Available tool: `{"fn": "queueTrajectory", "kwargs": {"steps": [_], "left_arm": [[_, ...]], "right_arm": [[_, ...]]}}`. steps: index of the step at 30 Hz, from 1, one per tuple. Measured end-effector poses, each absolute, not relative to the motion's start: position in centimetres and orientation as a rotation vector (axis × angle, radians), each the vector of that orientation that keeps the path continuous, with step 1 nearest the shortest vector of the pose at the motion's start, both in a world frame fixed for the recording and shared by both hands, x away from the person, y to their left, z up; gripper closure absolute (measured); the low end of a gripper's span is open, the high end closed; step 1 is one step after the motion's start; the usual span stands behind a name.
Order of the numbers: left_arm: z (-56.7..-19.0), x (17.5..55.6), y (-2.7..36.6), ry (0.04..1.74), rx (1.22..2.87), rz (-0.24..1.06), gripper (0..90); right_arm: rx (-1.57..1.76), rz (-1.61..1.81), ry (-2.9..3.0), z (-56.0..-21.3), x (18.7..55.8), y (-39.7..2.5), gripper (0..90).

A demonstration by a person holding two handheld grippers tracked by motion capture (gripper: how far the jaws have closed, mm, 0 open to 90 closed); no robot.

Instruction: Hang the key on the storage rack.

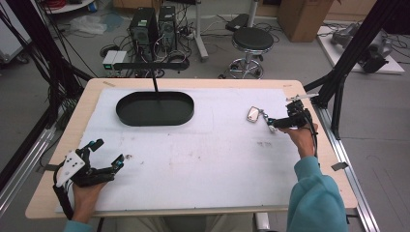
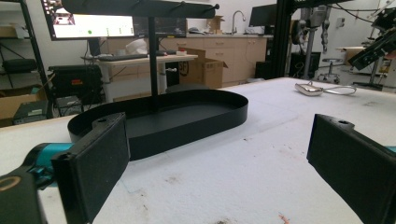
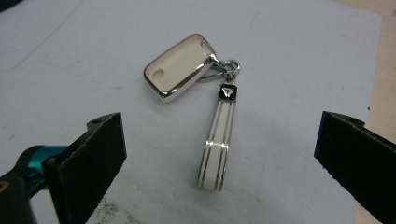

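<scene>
Cream key fob (image 3: 180,73), one; one black tray (image 1: 154,108); two open grippers.

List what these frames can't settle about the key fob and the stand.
- Key fob in the right gripper view: underside faces the mat; buttons or markings can't be told.
- Emblem on the strap: too small and glossy to read.
- Black stand in the left gripper view: its top bar is cut by the upper edge.
- Stand tray in the high view: interior too dark to judge.
</scene>
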State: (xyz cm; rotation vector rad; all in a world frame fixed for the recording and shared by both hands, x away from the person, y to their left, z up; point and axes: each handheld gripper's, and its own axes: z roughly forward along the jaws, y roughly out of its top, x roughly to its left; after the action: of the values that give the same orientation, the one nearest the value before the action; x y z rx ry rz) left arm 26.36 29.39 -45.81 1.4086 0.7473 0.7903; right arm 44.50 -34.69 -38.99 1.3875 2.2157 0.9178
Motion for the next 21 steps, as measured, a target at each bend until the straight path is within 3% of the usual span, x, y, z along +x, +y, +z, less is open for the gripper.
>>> {"fn": "queueTrajectory", "kwargs": {"steps": [11,13,15,21], "left_arm": [[-45.8,26.4,29.4,0.747,1.409,0.79,6.3],[-45.8,26.4,29.4,0.748,1.408,0.79,6.3],[-45.8,26.4,29.4,0.748,1.408,0.79,6.3],[-45.8,26.4,29.4,0.747,1.408,0.789,6.3]], "right_arm": [[1.464,0.816,2.268,-40.5,45.5,-34.6,6.0],[1.474,0.792,2.281,-40.7,45.6,-34.6,8.3],[1.482,0.785,2.294,-40.8,45.7,-34.7,16.3],[1.486,0.787,2.31,-41.0,45.8,-34.7,23.2]]}}
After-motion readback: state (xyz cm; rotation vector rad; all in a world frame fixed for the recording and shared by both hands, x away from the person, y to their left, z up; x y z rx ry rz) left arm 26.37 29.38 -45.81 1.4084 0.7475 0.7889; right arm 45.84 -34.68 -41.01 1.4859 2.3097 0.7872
